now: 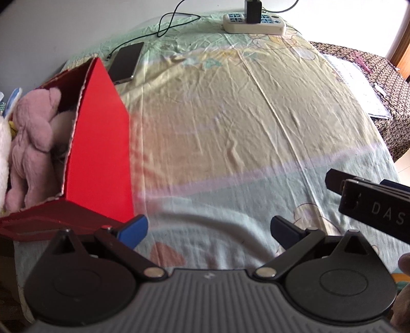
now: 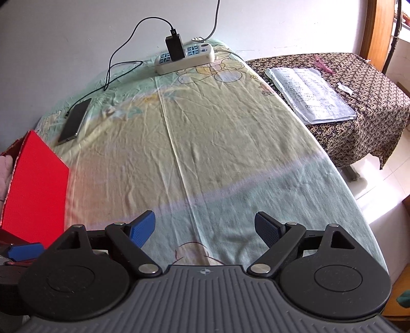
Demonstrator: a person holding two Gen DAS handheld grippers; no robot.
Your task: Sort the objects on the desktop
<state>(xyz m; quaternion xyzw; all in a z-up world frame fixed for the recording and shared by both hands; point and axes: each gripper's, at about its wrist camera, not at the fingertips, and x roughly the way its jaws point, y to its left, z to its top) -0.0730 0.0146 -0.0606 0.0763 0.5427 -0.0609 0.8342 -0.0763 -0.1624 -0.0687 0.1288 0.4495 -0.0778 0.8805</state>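
Sorting looks close to done, judging by how things lie: the red cardboard box (image 1: 100,153) holds a pink plush toy (image 1: 33,143) with something white and plush at its left edge, and the cloth-covered tabletop (image 1: 230,128) beside the box is nearly bare. What remains lies beyond the box, toward the wall: a smartphone (image 1: 126,62) just past the box's far corner, tethered by a black cable (image 1: 166,23) that appears to run to the charger (image 1: 252,10) plugged into the white power strip (image 1: 253,24), farther back again.

If the phone is the next piece (it may well be meant to stay charging), the careful way is to unplug or slacken the cable first, then come down over the phone's long edges so the pads close across its narrow width, and lift flat so it does not drag the strip.

Both tools are empty. The left gripper (image 1: 208,228) hovers just right of the box's near corner, its blue pads (image 1: 134,229) spread wide and touching nothing. The right gripper (image 2: 205,228) hangs farther right of the box over open cloth, equally wide, holding nothing.
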